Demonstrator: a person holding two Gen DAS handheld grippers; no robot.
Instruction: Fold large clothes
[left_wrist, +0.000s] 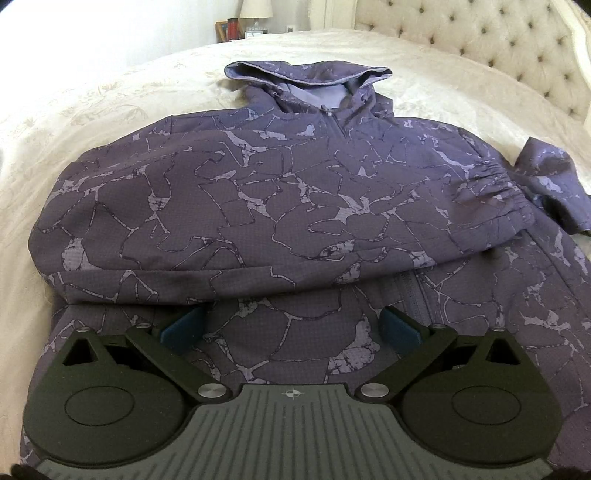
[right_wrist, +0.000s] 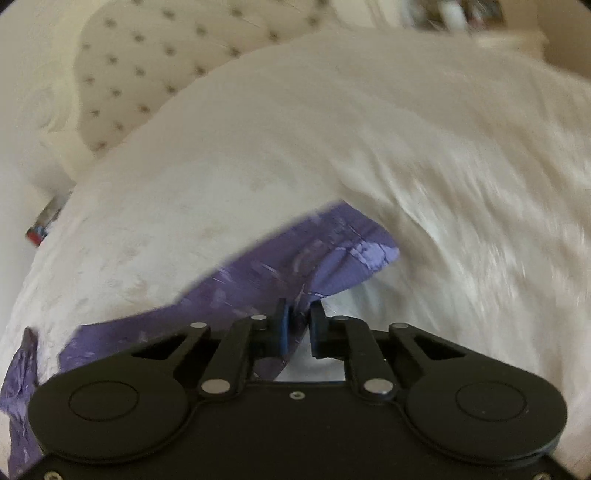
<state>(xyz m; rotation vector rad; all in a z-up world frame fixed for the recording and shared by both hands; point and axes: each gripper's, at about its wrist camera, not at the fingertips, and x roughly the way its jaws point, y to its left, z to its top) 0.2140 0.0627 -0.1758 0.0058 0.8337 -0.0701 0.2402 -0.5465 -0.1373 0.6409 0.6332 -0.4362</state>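
- While spread flat on the cream bedspread (left_wrist: 110, 96), purple hooded jacket (left_wrist: 280, 192) lies front up, hood (left_wrist: 306, 79) toward twelve o'clock, one sleeve folded across the chest.
- Left tool (left_wrist: 291, 325) hovering over the jacket's lower part at six o'clock, blue pads (left_wrist: 183, 323) spread wide, nothing between them.
- Gathered sleeve cuff (left_wrist: 491, 192) at three o'clock, loose fabric beyond it.
- Tufted headboard (left_wrist: 498, 48) at one o'clock; lamp (left_wrist: 255, 9) and nightstand clutter at twelve.
- In the blurred right wrist view, right tool (right_wrist: 298, 325) pressed together, pinching a fold of the purple fabric (right_wrist: 295, 254) that trails toward eight o'clock over the bedspread.
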